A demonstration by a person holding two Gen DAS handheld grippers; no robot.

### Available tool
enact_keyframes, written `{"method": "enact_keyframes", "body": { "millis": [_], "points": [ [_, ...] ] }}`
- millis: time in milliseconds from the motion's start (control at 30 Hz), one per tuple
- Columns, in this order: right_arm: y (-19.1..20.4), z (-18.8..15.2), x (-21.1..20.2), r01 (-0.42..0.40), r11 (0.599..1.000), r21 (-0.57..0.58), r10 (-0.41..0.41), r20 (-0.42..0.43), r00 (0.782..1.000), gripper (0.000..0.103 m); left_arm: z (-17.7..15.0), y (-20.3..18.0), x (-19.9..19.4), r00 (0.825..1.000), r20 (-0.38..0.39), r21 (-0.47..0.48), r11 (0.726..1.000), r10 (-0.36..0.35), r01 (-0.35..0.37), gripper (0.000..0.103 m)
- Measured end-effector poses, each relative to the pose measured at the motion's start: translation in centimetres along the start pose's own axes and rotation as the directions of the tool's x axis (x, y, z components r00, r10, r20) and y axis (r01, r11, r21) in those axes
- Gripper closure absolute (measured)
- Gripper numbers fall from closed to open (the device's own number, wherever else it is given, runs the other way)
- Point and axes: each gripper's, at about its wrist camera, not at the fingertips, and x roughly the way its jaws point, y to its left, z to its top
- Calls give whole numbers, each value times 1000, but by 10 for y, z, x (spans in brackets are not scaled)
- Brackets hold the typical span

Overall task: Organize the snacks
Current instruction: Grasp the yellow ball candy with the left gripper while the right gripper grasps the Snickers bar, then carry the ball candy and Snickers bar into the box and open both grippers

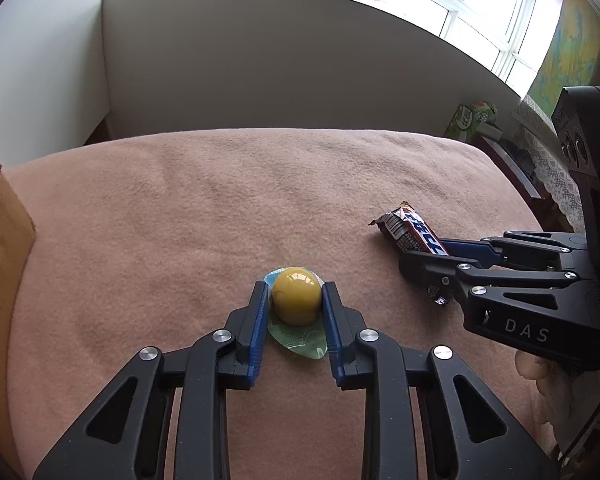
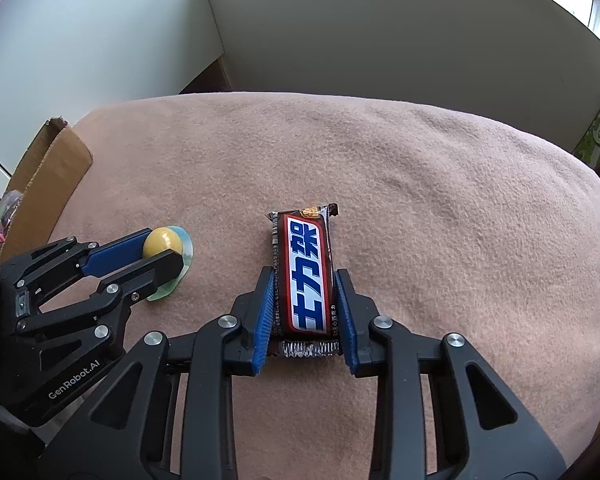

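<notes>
left tool [image 1: 295,300] pinching jelly cup [image 1: 296,298] by its dome | right tool [image 2: 303,304] clamped on chocolate bar [image 2: 304,276], both on blanket [image 2: 440,200] | I fear dome squirts out, wrapper slips

Both wrist cameras look steeply down, close over the pink blanket [image 1: 220,208] – each catching the other's gripper (frame edge).

Both tools are black plastic with blue ribbed pads inside the fingers. The left gripper [image 1: 295,300] has round silver screws at its link joints. The right gripper [image 2: 302,304] looks the same. White "GenRobot.AI" and "DAS" markings stand on the bodies.
</notes>
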Motion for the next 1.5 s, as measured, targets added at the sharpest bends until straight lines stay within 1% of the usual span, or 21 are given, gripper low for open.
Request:
{"method": "enact_keyframes", "body": {
  "millis": [167,400,533,733,967,1133,1367,1433,1500],
  "points": [
    [0,-14,-13,-41,998,50,40,32,999,73,-13,12,-16,1000,17,-52,999,14,-13,79],
    [-2,-23,-47,-101,991,91,90,117,989,73,-23,17,-53,994,92,-67,996,66,-60,79],
    [10,-25,-61,-141,985,100,125,153,980,73,-27,22,-75,987,138,-105,993,77,-62,79],
    [48,-16,-71,-178,982,60,164,189,968,73,-30,43,-103,974,196,-155,985,110,-80,79],
    [106,2,-77,-229,973,-30,230,211,950,73,-34,80,-141,949,263,-223,967,177,-119,79],
    [146,14,-76,-264,960,-88,277,206,938,73,-41,111,-161,926,289,-290,944,242,-156,79],
    [205,28,-66,-284,940,-191,316,172,933,73,-52,153,-184,897,297,-374,904,327,-205,79],
    [219,32,-60,-294,934,-205,328,158,931,73,-57,164,-190,892,297,-394,894,342,-211,79],
    [233,37,-53,-304,927,-218,338,142,930,73,-57,171,-191,890,290,-404,888,353,-221,79]
  ]
}}
